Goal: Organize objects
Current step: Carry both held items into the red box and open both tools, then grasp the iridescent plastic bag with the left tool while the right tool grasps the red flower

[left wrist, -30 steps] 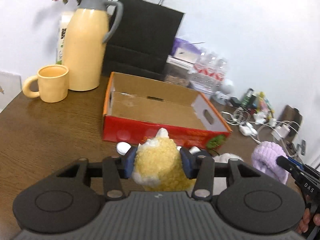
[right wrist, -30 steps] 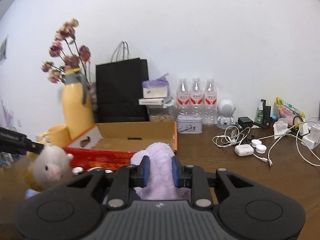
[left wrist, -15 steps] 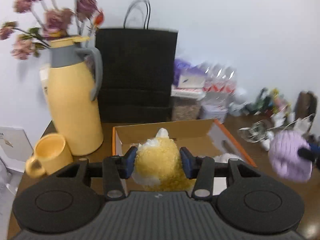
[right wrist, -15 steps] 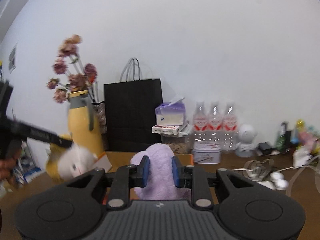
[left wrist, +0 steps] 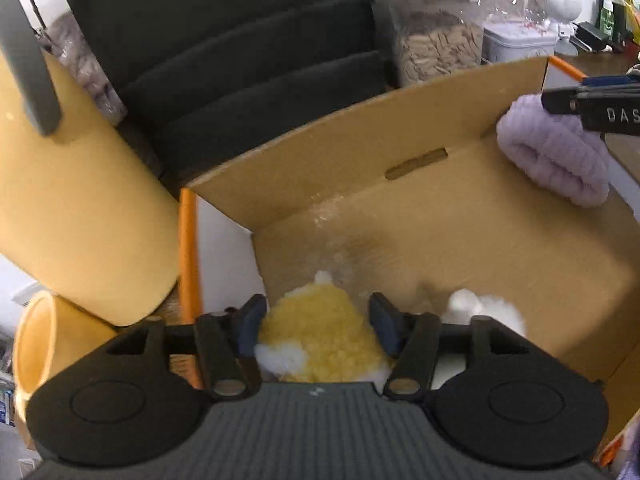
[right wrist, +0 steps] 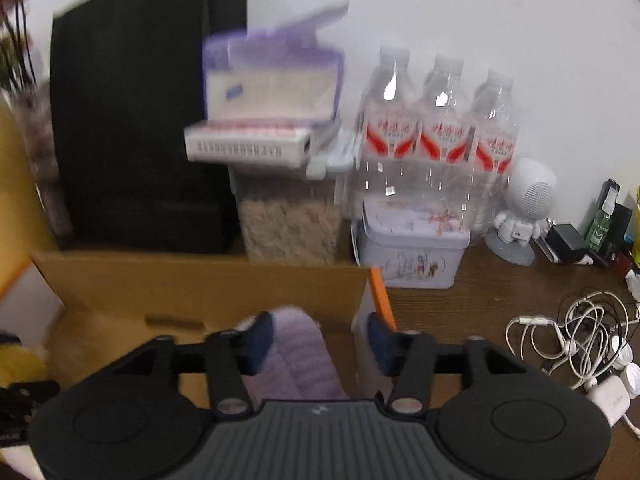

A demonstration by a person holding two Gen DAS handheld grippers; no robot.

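Note:
My left gripper (left wrist: 318, 322) is over the open cardboard box (left wrist: 400, 152). Its jaws stand apart around the yellow-and-white plush toy (left wrist: 320, 340), a gap showing at each pad. My right gripper (right wrist: 318, 338) is over the box's right part (right wrist: 200, 280). Its jaws are wide apart; the purple plush (right wrist: 300, 354) lies between them against the left pad, clear of the right one. In the left wrist view the purple plush (left wrist: 556, 160) hangs under the right gripper's finger.
A yellow thermos (left wrist: 76, 200) and yellow mug (left wrist: 44, 344) stand left of the box. A black paper bag (right wrist: 136, 120), a grain container (right wrist: 288, 220), three water bottles (right wrist: 440, 128), a tin (right wrist: 412, 252), a white figurine (right wrist: 524, 208) and tangled cables (right wrist: 580, 336) line the back and right.
Both grippers moved forward and down over the box. Both sets of jaws opened from their tight grip on the plush toys.

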